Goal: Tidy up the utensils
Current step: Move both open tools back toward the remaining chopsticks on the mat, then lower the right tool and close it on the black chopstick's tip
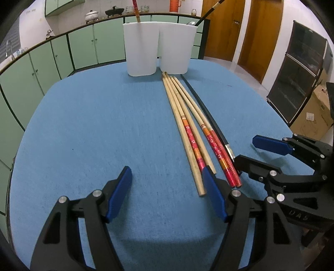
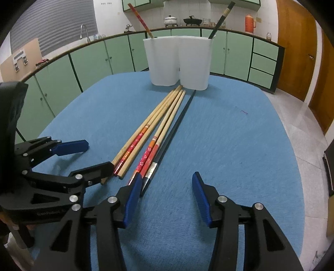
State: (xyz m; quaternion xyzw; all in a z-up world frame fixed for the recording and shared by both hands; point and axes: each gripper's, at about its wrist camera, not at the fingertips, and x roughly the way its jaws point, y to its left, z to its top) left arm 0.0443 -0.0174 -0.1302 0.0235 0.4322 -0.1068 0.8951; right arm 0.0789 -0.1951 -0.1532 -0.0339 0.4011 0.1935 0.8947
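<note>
Left gripper [image 1: 168,187] and right gripper [image 2: 166,188], fingers open and empty, flank near ends of chopsticks [image 1: 183,125], fanned on desk [image 1: 94,125] toward white holders [image 1: 158,48], likely for pickup.

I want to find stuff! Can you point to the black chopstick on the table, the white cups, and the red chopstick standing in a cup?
black chopstick [image 2: 177,127]: right wrist view, middle of its shaft.
white cups [image 2: 195,64]: right wrist view, front wall of the right cup.
red chopstick [image 2: 140,19]: right wrist view, shaft above the left cup's rim.
</note>
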